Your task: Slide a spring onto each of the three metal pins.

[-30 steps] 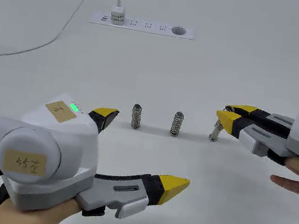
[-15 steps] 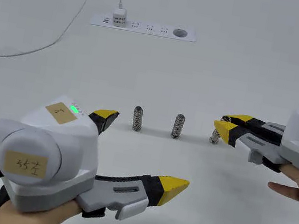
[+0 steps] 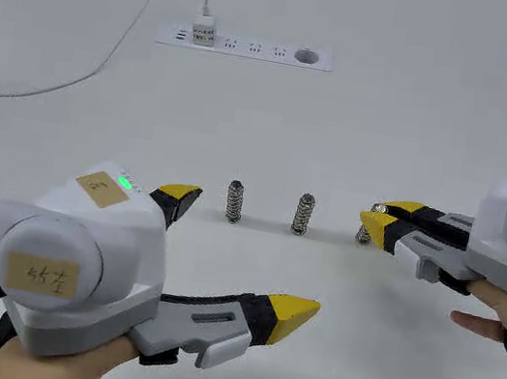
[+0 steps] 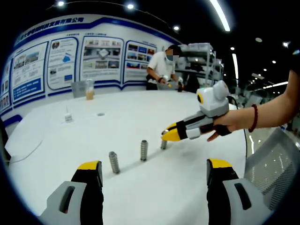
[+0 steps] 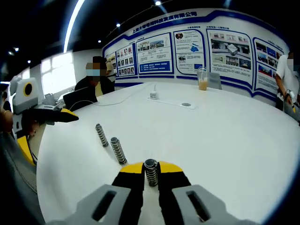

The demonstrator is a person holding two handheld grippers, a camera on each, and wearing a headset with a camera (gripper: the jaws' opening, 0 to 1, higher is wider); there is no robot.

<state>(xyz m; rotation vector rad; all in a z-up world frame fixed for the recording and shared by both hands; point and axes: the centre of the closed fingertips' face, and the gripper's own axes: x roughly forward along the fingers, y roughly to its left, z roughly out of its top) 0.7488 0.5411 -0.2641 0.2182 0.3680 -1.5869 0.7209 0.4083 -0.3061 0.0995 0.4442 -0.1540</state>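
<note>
Rising between the jaws of the yellow-tipped right gripper (image 5: 151, 165), a grey coiled metal spring (image 5: 150, 174) is clamped; the left gripper (image 4: 154, 164) is held wide open

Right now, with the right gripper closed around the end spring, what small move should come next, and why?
Probably open the right gripper a little and draw it straight back. The third spring stands upright between its shut jaws, in line with the middle spring and the left spring, so it seems seated. The left gripper hangs open, apart from them.
</note>
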